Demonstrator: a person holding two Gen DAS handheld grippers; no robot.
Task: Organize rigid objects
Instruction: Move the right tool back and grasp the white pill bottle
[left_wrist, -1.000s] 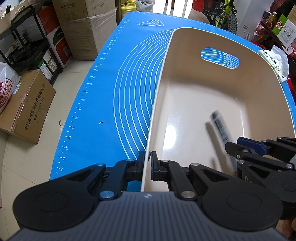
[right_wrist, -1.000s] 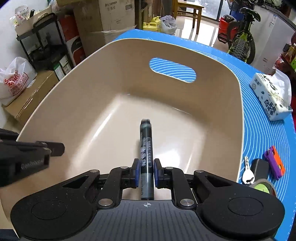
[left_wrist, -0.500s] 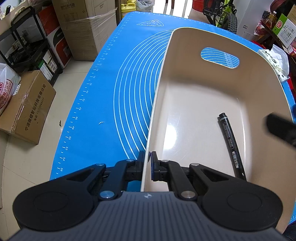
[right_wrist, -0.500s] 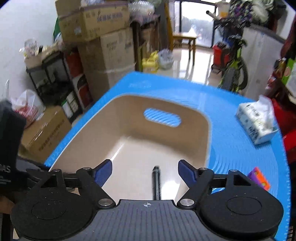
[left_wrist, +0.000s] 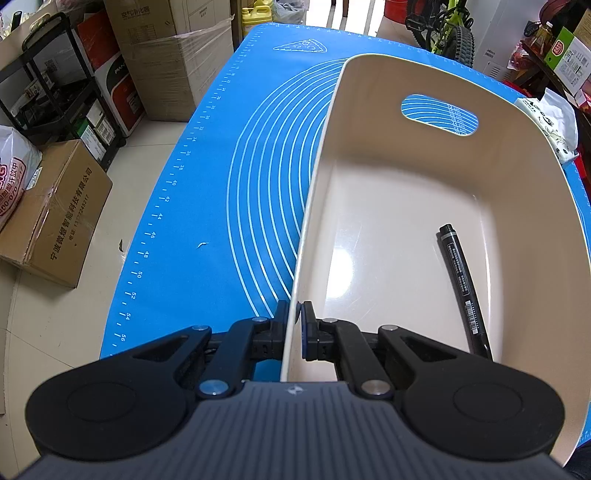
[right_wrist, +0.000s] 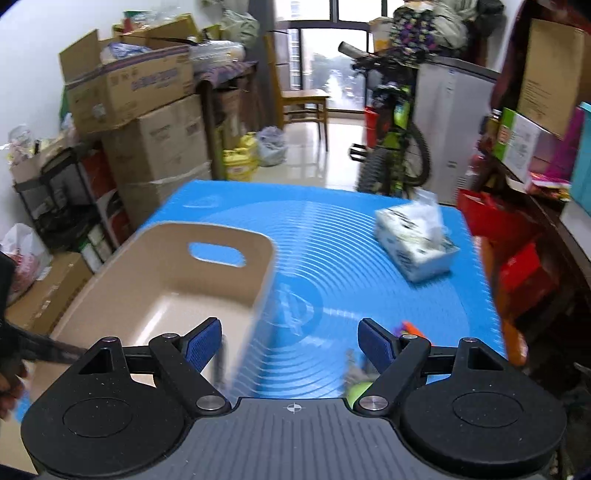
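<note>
Left gripper (left_wrist: 295, 317) jaws clamped on bin (left_wrist: 314, 206) near-left rim. Marker (left_wrist: 463, 284) lies inside bin, right side. Right gripper (right_wrist: 290, 341) jaws wide apart, holding nothing, above bin's right wall.

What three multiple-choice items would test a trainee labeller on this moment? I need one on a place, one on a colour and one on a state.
1. Where does the black marker lie?
A. on the bin's floor
B. on the mat
C. between the right gripper's fingers

2. What colour is the mat?
A. green
B. blue
C. grey

3. How is the left gripper?
A. wide open
B. shut on the bin's wall
C. shut on the marker

Answers:
1 A, the marker rests inside the beige bin.
2 B, the mat is blue with white rings.
3 B, its fingers pinch the wall; the right gripper is open and empty.
</note>
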